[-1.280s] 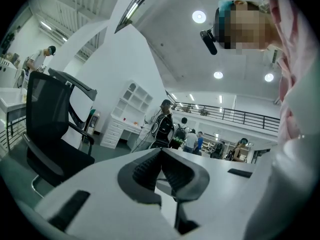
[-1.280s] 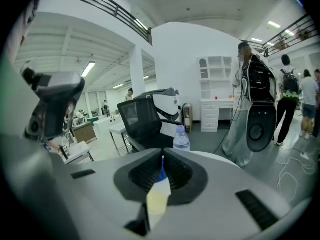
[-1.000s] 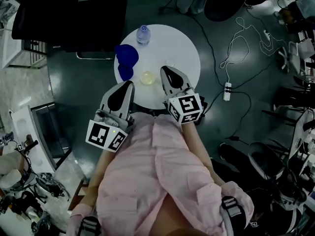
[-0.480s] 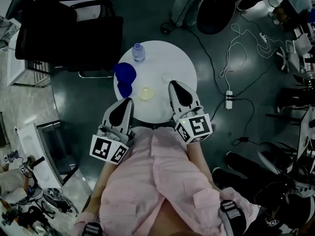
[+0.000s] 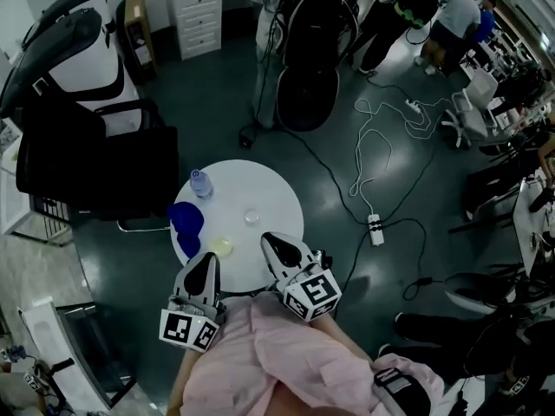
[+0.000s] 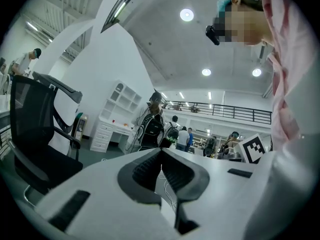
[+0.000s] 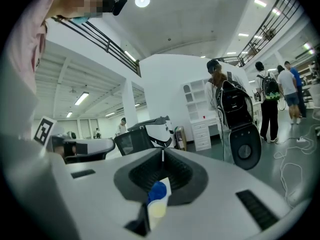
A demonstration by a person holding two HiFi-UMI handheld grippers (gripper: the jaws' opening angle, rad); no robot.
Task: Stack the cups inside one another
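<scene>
1. While the round table (image 5: 277,199) fills little of the head view, it bears everything the task needs. It stands just ahead of the person, so both arms can likely reach across it.
2. A black chair (image 5: 87,167) stands against the table's left side, apart from the cups, and probably won't hinder a reach.
3. The left gripper (image 5: 210,260) hovers at the table's near rim. Its own view shows the jaws pressed together with nothing between them.
4. The right gripper (image 5: 270,241) hangs over the near rim too, slightly further in, with its jaws likewise pressed together and holding nothing. Both tools shut, empty and held close to the body look like a waiting pose rather than a reach.
5. A bottle (image 5: 201,183) stands at the far left edge, out of the way of the stacking.
6. Two blue cups (image 5: 186,218) sit touching at the left edge, nearest the left gripper, so that hand probably takes them.
7. The yellow cup (image 5: 220,247) stands just right of them, near the front rim. In the right gripper view it shows past the jaws, not between them.
8. The clear cup (image 5: 252,217) stands alone near the middle. With the cups spread out like this, stacking looks not yet begun.
</scene>
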